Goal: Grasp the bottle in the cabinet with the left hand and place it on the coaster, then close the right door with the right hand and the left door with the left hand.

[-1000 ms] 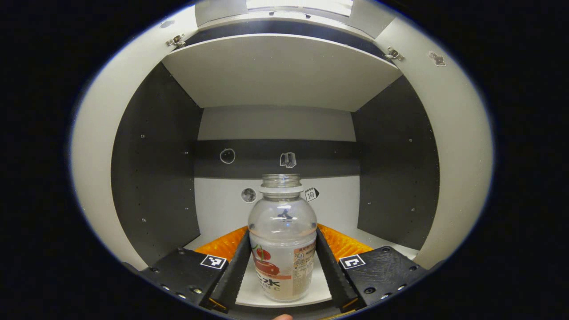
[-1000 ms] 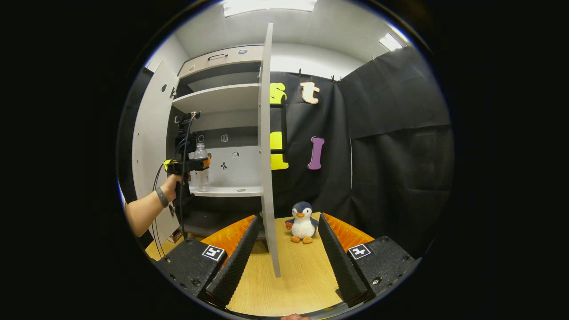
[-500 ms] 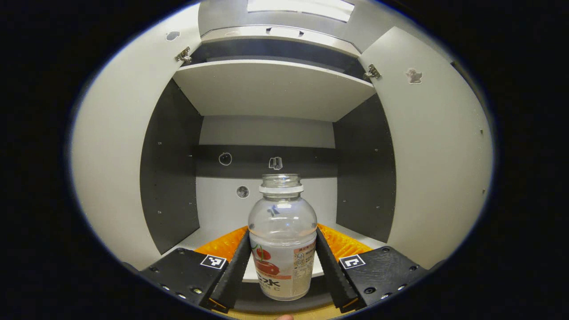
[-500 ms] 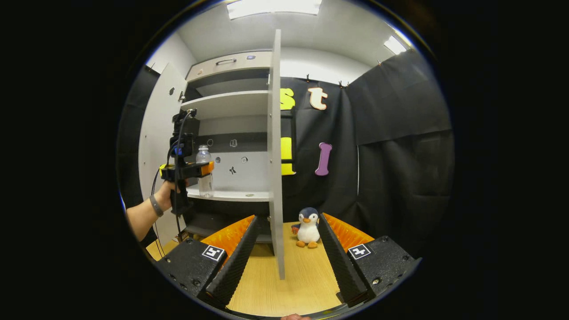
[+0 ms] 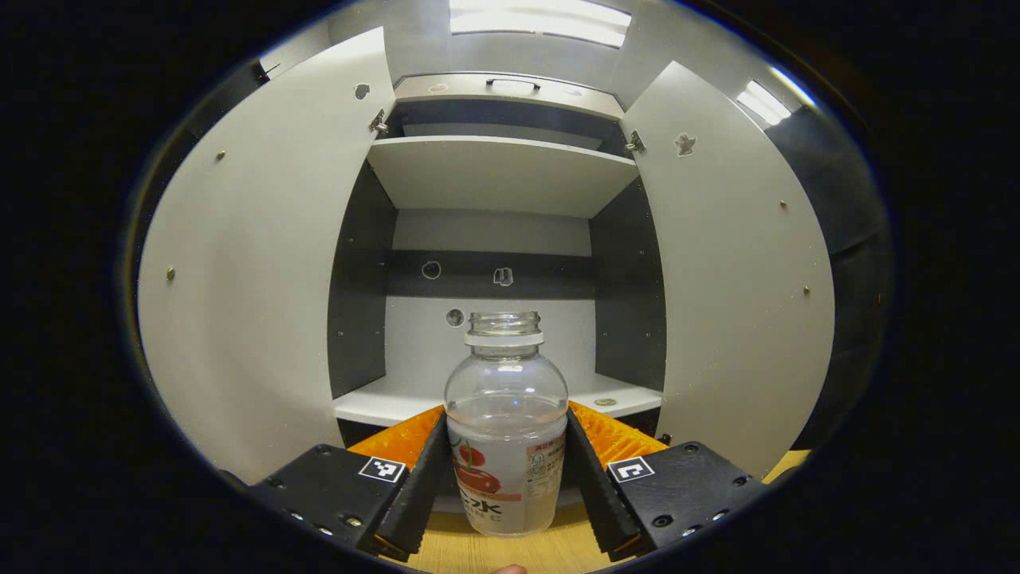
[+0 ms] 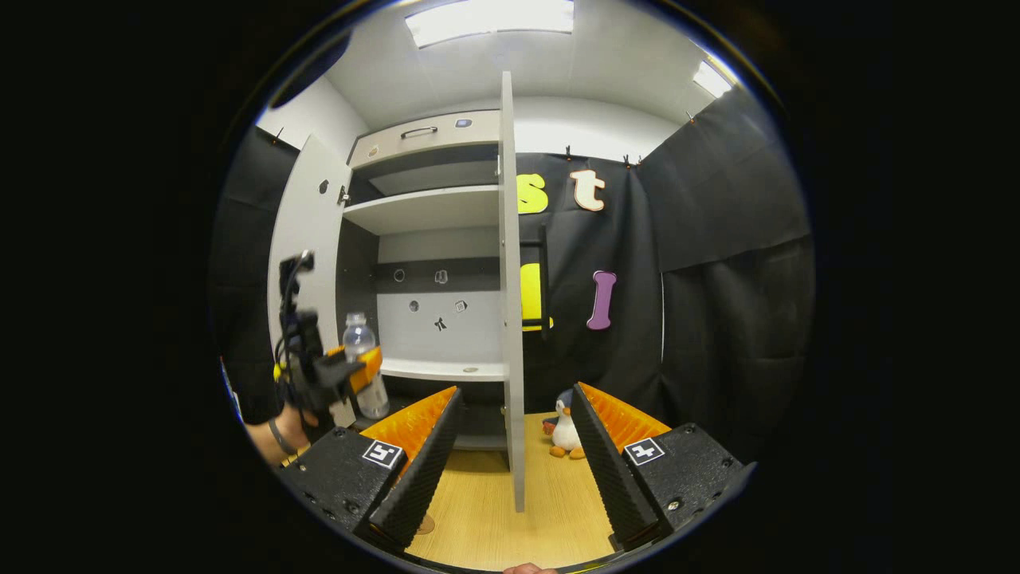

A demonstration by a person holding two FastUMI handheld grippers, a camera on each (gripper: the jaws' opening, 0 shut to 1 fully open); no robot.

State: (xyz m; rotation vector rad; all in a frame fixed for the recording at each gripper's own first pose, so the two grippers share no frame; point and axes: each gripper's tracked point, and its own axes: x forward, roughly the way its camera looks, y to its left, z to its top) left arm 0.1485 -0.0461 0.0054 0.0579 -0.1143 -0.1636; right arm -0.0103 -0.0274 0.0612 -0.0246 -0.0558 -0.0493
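Note:
A clear, capless bottle (image 5: 506,446) with a red-and-white label sits between both fingers of my left gripper (image 5: 506,426), which is shut on it. The bottle hangs in front of the open cabinet, outside its lower shelf (image 5: 398,402), over the wooden table. In the right gripper view the same bottle (image 6: 368,395) and left gripper (image 6: 351,371) show low at the left, held by a hand. My right gripper (image 6: 514,470) stands open above the table, with the edge of the right door (image 6: 511,319) running down between its fingers, farther off. The left door (image 5: 239,303) stands wide open.
A toy penguin (image 6: 566,426) stands on the wooden table (image 6: 486,518) just right of the right door. A small round disc (image 5: 606,402) lies on the lower shelf. A bit of a brown round piece (image 6: 425,524) shows on the table beside my right gripper's left finger.
My left gripper has drawn the bottle back out of the cabinet and lower, off the shelf and toward the table. The right gripper has shifted slightly; the penguin now sits partly behind its finger.

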